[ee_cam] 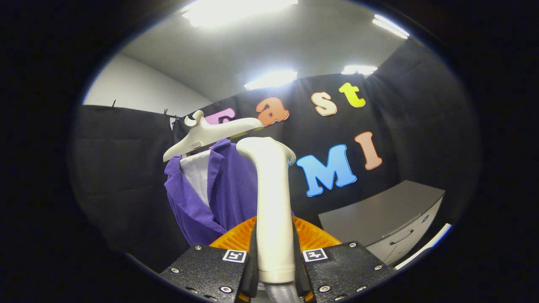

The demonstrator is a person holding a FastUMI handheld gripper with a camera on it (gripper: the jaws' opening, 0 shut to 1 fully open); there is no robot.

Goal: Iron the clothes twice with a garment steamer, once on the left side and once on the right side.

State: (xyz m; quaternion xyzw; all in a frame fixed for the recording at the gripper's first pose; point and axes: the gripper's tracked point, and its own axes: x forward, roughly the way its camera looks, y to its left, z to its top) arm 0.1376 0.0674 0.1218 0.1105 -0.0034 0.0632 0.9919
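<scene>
The gripper [276, 269] is clasping the steamer [273, 202] upright, its head nearing the purple garment [236, 193] on the hanger [210, 134]; both passes apparently remain undone.

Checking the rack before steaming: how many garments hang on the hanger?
1: a purple garment on the hanger, beyond the steamer handle that the gripper clamps. Its white lining shows; others may hide behind.

Our gripper [274, 269] fingers clamp the steamer handle [273, 202]; the garment [219, 193] hangs beyond-left on its hanger [210, 134], a cabinet [387, 223] beyond-right.
</scene>
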